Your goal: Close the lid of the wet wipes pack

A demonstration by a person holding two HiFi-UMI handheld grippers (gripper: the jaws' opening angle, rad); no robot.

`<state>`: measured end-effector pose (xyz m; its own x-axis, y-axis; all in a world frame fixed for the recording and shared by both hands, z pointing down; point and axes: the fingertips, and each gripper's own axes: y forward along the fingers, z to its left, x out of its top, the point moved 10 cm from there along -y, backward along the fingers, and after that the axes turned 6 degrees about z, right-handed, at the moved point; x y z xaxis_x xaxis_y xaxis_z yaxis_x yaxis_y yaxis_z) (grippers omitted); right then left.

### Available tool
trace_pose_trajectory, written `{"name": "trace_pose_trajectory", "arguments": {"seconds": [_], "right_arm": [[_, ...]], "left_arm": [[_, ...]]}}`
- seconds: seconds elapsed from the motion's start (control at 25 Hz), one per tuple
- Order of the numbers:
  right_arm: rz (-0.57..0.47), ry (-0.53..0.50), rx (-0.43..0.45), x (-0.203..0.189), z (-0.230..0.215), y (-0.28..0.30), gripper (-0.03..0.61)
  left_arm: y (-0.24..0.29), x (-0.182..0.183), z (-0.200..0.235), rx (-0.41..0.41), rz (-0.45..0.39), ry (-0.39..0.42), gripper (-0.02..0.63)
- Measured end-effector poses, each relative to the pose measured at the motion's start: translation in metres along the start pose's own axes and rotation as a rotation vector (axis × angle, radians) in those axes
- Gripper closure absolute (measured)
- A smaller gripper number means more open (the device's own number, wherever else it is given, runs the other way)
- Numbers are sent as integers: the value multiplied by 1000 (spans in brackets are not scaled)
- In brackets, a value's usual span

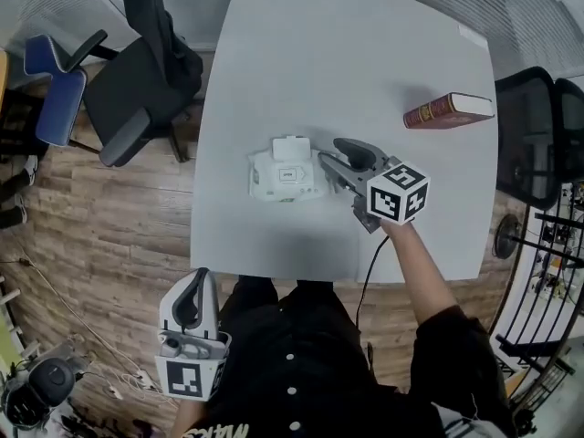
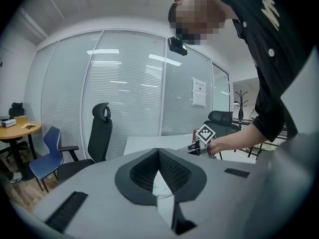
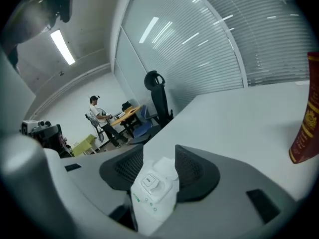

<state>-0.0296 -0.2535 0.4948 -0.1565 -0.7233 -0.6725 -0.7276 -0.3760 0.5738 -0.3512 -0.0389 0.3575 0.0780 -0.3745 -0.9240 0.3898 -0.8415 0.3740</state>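
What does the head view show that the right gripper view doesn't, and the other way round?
Head view only: the left gripper, held low off the near edge of the white table, and the wearer's black buttoned shirt. Right gripper view only: a person standing by a far desk. Both: the table, the right gripper, jaws apart, at the wet wipes pack with its lid open, and the red book.
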Motion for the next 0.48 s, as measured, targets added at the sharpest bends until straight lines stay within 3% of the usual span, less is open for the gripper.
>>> {"name": "trace_pose_trajectory", "arguments": {"seconds": [0.48], "right_arm": [[334,153,128,-17,-62,78,385]], "left_arm": [[-6,-26,15,69,107,-55,601]]}}
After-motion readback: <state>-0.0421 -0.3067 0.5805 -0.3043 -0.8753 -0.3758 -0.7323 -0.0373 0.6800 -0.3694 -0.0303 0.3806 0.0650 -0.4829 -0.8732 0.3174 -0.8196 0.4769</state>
